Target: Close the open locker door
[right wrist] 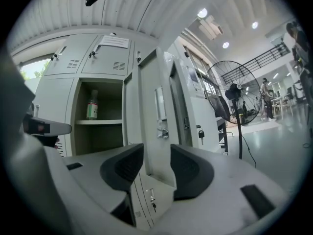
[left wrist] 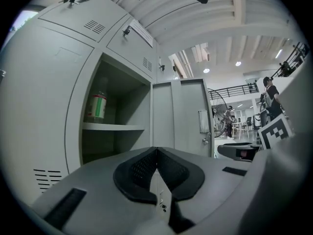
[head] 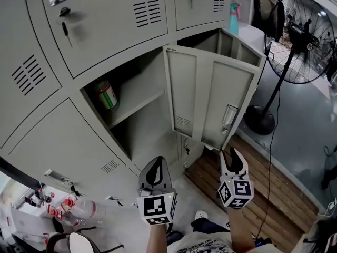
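The open locker door (head: 210, 96) stands out from the grey locker bank, hinged at its left edge, with a latch plate (head: 229, 115) near its free edge. Its compartment holds a bottle (head: 107, 94) on a shelf. My right gripper (head: 230, 153) is open just below the door's lower free corner. In the right gripper view the door's edge (right wrist: 151, 116) shows in the gap between the jaws (right wrist: 156, 155), and the pads do not press on it. My left gripper (head: 156, 161) is shut and empty, in front of the open compartment (left wrist: 117, 146), left of the door (left wrist: 181, 116).
A standing fan (head: 300, 41) with a round base and cable is at the right. Another locker door (head: 239, 49) hangs open behind the first. A wooden platform (head: 263, 194) lies under the right side. Plastic bottles (head: 73, 207) are at the lower left.
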A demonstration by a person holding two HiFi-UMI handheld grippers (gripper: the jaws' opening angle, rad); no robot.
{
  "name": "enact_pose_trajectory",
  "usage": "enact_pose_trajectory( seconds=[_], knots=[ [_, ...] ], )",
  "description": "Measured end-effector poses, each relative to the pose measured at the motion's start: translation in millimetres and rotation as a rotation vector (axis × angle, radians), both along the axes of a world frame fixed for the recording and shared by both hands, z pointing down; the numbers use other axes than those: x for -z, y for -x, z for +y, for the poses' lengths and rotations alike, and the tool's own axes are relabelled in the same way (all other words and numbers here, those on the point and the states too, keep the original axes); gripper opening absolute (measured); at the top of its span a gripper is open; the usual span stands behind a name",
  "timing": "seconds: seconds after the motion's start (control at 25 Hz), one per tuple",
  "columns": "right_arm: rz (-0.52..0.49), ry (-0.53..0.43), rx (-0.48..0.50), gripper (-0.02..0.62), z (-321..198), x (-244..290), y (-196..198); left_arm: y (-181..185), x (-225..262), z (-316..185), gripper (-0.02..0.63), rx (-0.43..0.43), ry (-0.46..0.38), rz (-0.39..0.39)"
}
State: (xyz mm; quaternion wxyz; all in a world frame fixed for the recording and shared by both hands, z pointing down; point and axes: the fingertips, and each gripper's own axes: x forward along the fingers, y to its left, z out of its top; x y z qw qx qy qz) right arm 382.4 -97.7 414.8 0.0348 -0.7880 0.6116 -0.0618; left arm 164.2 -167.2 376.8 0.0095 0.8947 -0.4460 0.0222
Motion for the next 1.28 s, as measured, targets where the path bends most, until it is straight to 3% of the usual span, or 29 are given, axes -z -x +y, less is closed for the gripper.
enact_pose_trajectory(
  seconds=[0.52, 1.28],
  knots=[
    [-0.025, 0.026, 0.127, 0.173, -29, -21, -43, -61, -8, -7, 0.005, 0.035, 0.006, -0.032],
    [-0.025, 0.069, 0.259, 0.147, -53, -40, -44, -56, -19, -10, 0.005, 0.152, 0.031, -0.062]
  ],
)
